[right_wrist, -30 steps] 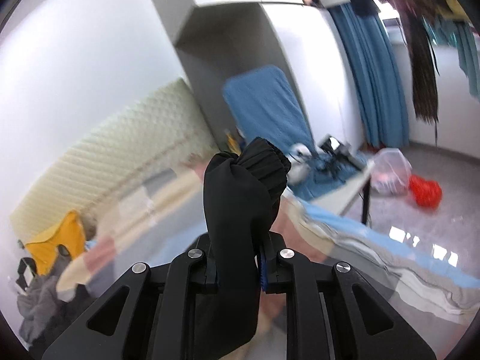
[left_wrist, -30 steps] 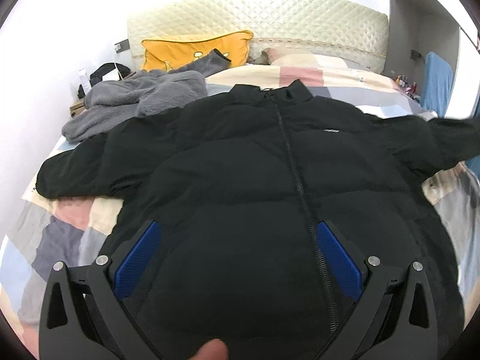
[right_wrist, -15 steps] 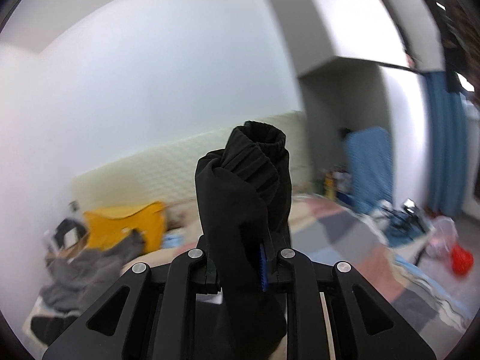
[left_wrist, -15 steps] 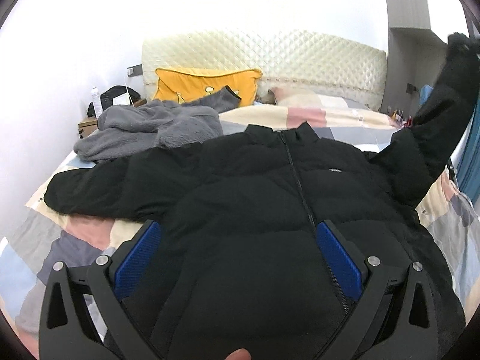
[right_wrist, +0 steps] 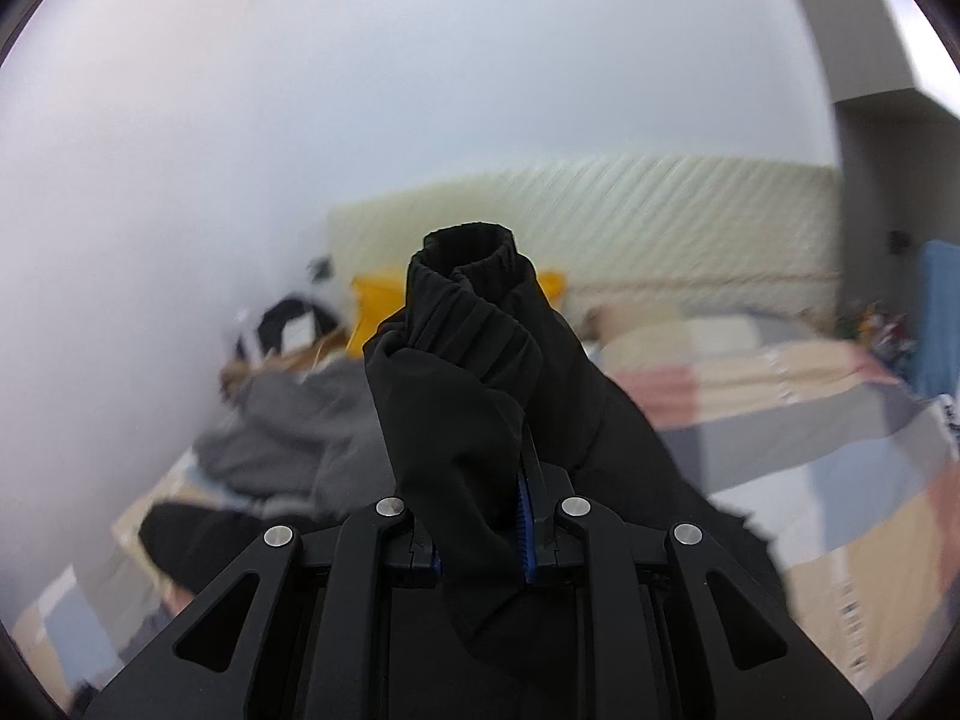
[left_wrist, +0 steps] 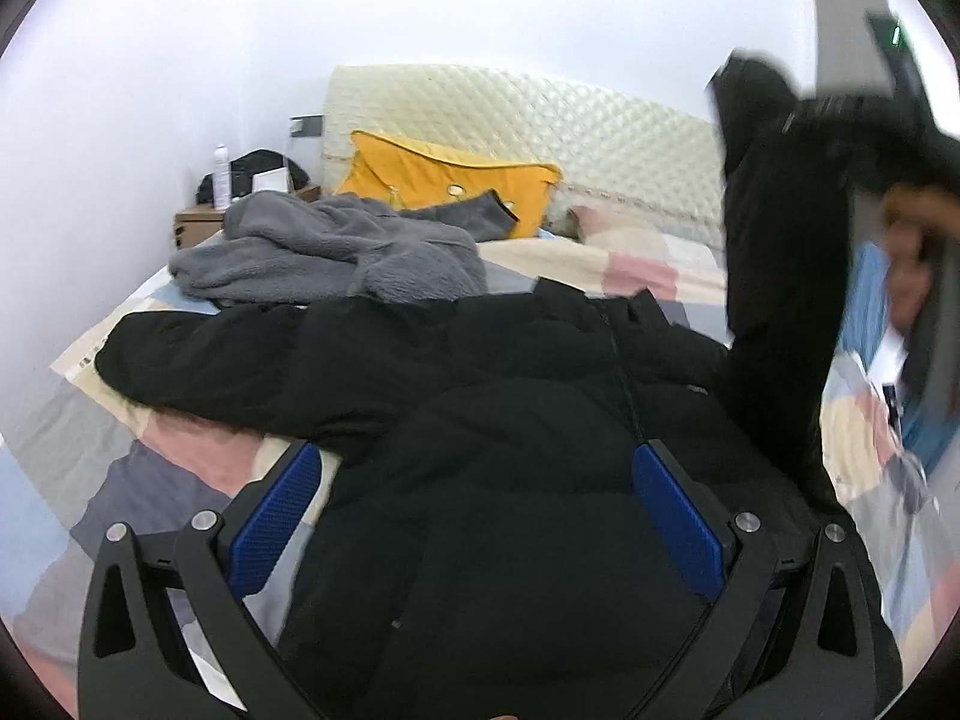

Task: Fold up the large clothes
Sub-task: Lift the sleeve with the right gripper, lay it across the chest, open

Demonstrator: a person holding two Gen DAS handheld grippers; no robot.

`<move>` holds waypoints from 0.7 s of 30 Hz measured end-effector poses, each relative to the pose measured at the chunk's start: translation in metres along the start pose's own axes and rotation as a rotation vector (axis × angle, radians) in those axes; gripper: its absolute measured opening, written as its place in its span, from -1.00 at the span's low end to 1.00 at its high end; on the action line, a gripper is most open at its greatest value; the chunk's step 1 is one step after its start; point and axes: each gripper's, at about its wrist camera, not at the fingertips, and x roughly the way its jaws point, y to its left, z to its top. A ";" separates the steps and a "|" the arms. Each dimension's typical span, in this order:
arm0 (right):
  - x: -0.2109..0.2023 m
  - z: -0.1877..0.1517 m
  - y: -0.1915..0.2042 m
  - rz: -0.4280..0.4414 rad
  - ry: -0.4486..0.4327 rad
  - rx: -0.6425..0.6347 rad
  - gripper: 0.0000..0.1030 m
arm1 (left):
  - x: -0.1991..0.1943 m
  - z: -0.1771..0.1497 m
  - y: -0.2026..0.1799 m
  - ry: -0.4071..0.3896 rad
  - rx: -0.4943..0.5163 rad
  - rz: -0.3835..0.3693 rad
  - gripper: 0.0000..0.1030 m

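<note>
Black puffer jacket (left_wrist: pixel 510 480) lies front-up on the bed (left_wrist: pixel 102 456), zipper running down its middle, collar toward the far headboard (left_wrist: pixel 510 114). Its left sleeve stretches flat across the patchwork bedspread to the left. Its right sleeve (left_wrist: pixel 774 276) is lifted steeply above the right side of the jacket, the cuff held high by the right gripper (left_wrist: pixel 840 120), which appears blurred at the upper right of the left wrist view.

In the right wrist view the right gripper (right_wrist: pixel 480 540) is clamped on the sleeve (right_wrist: pixel 474 372); the bunched fabric fills the narrow gap between the blue pads, and the elastic cuff stands up past the fingertips.

The left gripper (left_wrist: pixel 474 516) hovers over the near part of the jacket with its blue-padded fingers spread wide apart and nothing between them; whether they touch the fabric cannot be told.

A grey fleece garment (left_wrist: pixel 324 252) lies crumpled on the far left of the bed, just beyond the jacket's left shoulder, and a yellow pillow (left_wrist: pixel 438 174) leans against the headboard behind it.
</note>
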 end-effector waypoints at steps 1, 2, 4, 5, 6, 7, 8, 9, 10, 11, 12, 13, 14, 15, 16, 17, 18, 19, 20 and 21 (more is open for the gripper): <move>0.017 -0.014 0.008 0.021 0.030 -0.012 -0.69 | 0.001 0.001 0.007 -0.006 -0.009 0.021 1.00; 0.028 -0.025 0.015 0.033 0.051 -0.021 -0.69 | 0.002 0.002 0.013 -0.012 -0.017 0.039 1.00; 0.044 -0.049 0.034 0.050 0.096 -0.038 -0.68 | 0.004 0.003 0.023 -0.017 -0.033 0.065 1.00; 0.059 -0.065 0.044 0.063 0.129 -0.048 -0.67 | 0.006 0.003 0.028 -0.020 -0.043 0.076 1.00; 0.068 -0.075 0.048 0.071 0.151 -0.053 -0.67 | 0.008 0.003 0.032 -0.019 -0.052 0.083 1.00; 0.076 -0.084 0.053 0.076 0.170 -0.057 -0.67 | 0.010 0.002 0.034 -0.017 -0.060 0.087 1.00; 0.081 -0.097 0.054 0.083 0.193 -0.058 -0.67 | 0.014 0.001 0.038 -0.011 -0.070 0.091 1.00; 0.090 -0.110 0.057 0.088 0.220 -0.058 -0.67 | 0.016 0.000 0.040 -0.003 -0.076 0.093 1.00; 0.099 -0.123 0.057 0.091 0.249 -0.057 -0.67 | 0.019 -0.001 0.042 0.004 -0.082 0.095 1.00; 0.100 -0.132 0.054 0.092 0.266 -0.055 -0.67 | 0.022 -0.002 0.045 0.011 -0.088 0.100 1.00; 0.105 -0.142 0.052 0.092 0.290 -0.053 -0.67 | 0.023 -0.002 0.047 0.015 -0.093 0.104 1.00; 0.111 -0.153 0.050 0.088 0.318 -0.045 -0.67 | 0.024 -0.002 0.048 0.018 -0.097 0.105 1.00; 0.114 -0.158 0.051 0.085 0.338 -0.041 -0.67 | 0.026 -0.003 0.050 0.023 -0.105 0.103 1.00; 0.117 -0.164 0.051 0.084 0.356 -0.040 -0.67 | 0.027 -0.004 0.050 0.026 -0.108 0.102 1.00; 0.118 -0.169 0.050 0.086 0.363 -0.046 -0.67 | 0.028 -0.004 0.050 0.029 -0.110 0.101 1.00; 0.119 -0.175 0.049 0.089 0.366 -0.047 -0.67 | 0.028 -0.005 0.050 0.030 -0.110 0.100 1.00; 0.119 -0.175 0.047 0.097 0.367 -0.038 -0.67 | 0.029 -0.006 0.049 0.034 -0.106 0.103 1.00; 0.117 -0.174 0.047 0.108 0.364 -0.029 -0.67 | 0.031 -0.007 0.048 0.038 -0.101 0.107 1.00; 0.114 -0.171 0.045 0.131 0.351 -0.014 -0.65 | 0.030 -0.007 0.046 0.040 -0.098 0.108 1.00; 0.111 -0.166 0.043 0.144 0.340 -0.003 -0.62 | 0.031 -0.007 0.045 0.043 -0.097 0.110 1.00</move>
